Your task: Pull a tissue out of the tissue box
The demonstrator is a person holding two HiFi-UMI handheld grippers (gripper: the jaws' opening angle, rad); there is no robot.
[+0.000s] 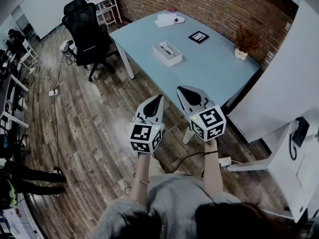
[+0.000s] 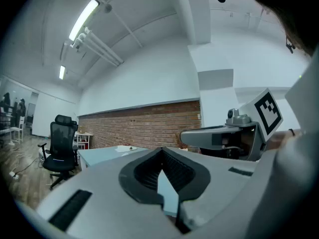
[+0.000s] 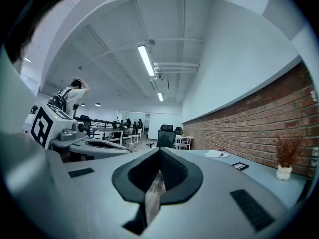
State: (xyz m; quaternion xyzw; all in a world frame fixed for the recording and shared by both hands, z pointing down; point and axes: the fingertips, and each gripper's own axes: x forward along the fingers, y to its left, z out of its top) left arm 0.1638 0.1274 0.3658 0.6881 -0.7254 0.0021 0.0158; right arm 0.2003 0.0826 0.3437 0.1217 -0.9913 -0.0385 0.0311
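Note:
The white tissue box (image 1: pixel 167 53) stands in the middle of the light blue table (image 1: pixel 209 71), a tissue showing in its top slot. Both grippers are held level over the wooden floor, short of the table's near edge and well apart from the box. My left gripper (image 1: pixel 160 97) (image 2: pixel 161 150) is shut with nothing between its jaws. To its right my right gripper (image 1: pixel 179 88) (image 3: pixel 160 149) is also shut and empty. Neither gripper view shows the box; the left gripper view shows the right gripper's body (image 2: pixel 224 136) alongside.
On the table are a black framed card (image 1: pixel 198 37), a small dried plant in a white pot (image 1: pixel 242 46) and white papers with a plate (image 1: pixel 167 20). A black office chair (image 1: pixel 84 26) stands at the table's left. A white partition (image 1: pixel 284 83) flanks the right.

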